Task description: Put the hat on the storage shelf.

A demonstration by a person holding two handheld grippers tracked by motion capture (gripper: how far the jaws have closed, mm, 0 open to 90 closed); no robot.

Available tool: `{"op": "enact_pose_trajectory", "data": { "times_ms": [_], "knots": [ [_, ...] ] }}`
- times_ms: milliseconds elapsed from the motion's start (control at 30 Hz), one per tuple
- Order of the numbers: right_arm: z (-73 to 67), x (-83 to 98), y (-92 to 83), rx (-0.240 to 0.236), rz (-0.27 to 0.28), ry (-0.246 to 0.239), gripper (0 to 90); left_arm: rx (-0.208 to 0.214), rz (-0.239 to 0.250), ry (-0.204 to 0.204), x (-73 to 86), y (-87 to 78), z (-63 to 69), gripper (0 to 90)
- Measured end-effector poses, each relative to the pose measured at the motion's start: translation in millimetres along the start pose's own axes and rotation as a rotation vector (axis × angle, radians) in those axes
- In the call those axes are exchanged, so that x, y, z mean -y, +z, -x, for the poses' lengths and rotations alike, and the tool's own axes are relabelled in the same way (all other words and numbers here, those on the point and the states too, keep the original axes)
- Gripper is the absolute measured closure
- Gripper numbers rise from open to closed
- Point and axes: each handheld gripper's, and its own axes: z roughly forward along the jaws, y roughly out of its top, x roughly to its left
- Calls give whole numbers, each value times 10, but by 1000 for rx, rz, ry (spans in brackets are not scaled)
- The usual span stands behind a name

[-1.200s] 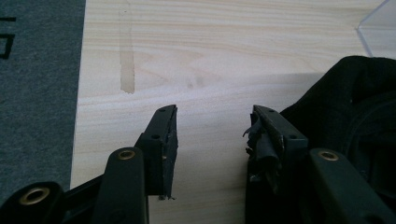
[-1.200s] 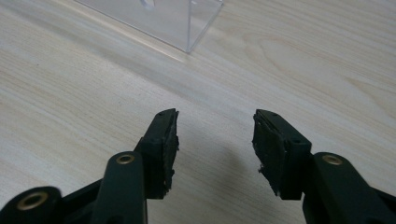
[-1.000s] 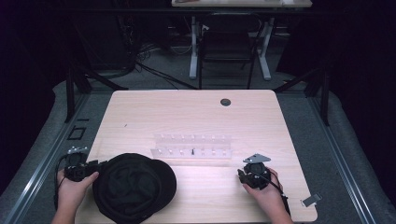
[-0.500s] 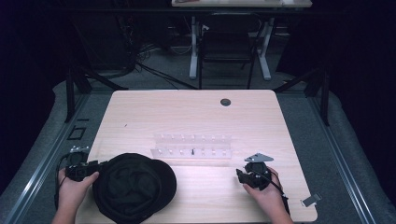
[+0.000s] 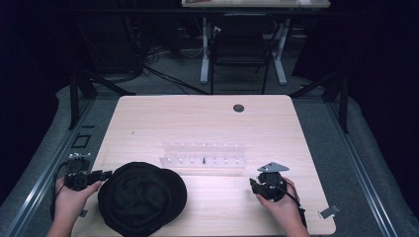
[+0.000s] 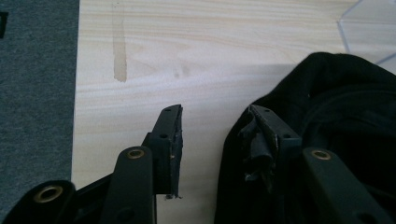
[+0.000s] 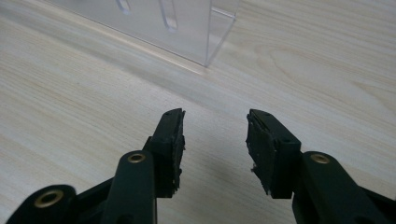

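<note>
The work is only at its beginning, as far as I can judge. The black hat (image 5: 142, 198) is lying flat on the surface (image 5: 207, 123), near the front edge on the person's left side, and nothing is lifting it yet. The left tool (image 5: 101, 175) is resting just beside the hat's left rim. In the left gripper view its jaws are standing spread: one jaw is over the bare wood, and the other is lying on or just over the edge of the black cloth (image 6: 327, 121). Between the two pads only wood and the hat's edge are showing, so the cloth is not being pinched. I cannot tell if that jaw is really touching the cloth.

The right tool (image 5: 257, 186) is sitting well apart from the hat, near the right end of the clear plastic rack (image 5: 202, 154). In the right gripper view its jaws are also spread, with nothing between them but bare wood, and the corner of the rack (image 7: 196, 32) is standing ahead of them.

So the grasping of the hat, and whatever is to be done with it afterwards, is still remaining.

Compared with the earlier high views, almost nothing is changing: hat, rack and both hands are keeping the same places. Only the right tool's jaws have been closing a little just now, with nothing between them.
</note>
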Motion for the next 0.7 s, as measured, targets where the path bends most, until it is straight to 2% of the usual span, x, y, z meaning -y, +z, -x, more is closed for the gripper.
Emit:
{"op": "enact_pose_trajectory", "data": {
  "times_ms": [100,200,267,300,333,433,467,500,533,567,600,633,700],
  "knots": [
    [-47,-20,-19,-3,-13,-20,606,9,-4,-7,42,-52,-19,546],
    [-115,-62,-43,-18,-25,-48,663,25,1,-31,91,-132,-53,541],
    [-152,-85,-54,-21,-24,-56,670,34,0,-42,103,-162,-60,534],
    [-226,-130,-71,-52,-31,-61,689,55,-12,-55,129,-237,-74,528],
    [-258,-147,-76,-61,-33,-68,692,56,-11,-57,143,-257,-68,528],
    [-326,-185,-81,-75,-36,-95,696,61,-30,-44,167,-309,-65,528],
    [-405,-225,-84,-89,-32,-127,688,54,-32,-33,199,-341,-56,528],
    [-405,-225,-84,-89,-32,-127,688,54,-32,-33,199,-341,-56,526],
    [-479,-264,-99,-104,-17,-149,680,53,-24,-34,215,-353,-51,524],
    [-479,-264,-99,-104,-17,-149,680,59,-36,-33,224,-379,-55,524],
    [-554,-315,-121,-128,1,-169,674,69,-38,-34,250,-398,-45,526],
    [-554,-315,-121,-128,1,-169,674,69,-38,-34,250,-398,-45,527],
    [-672,-392,-136,-148,13,-198,701,69,-40,-30,277,-391,-25,528]
  ]
}}
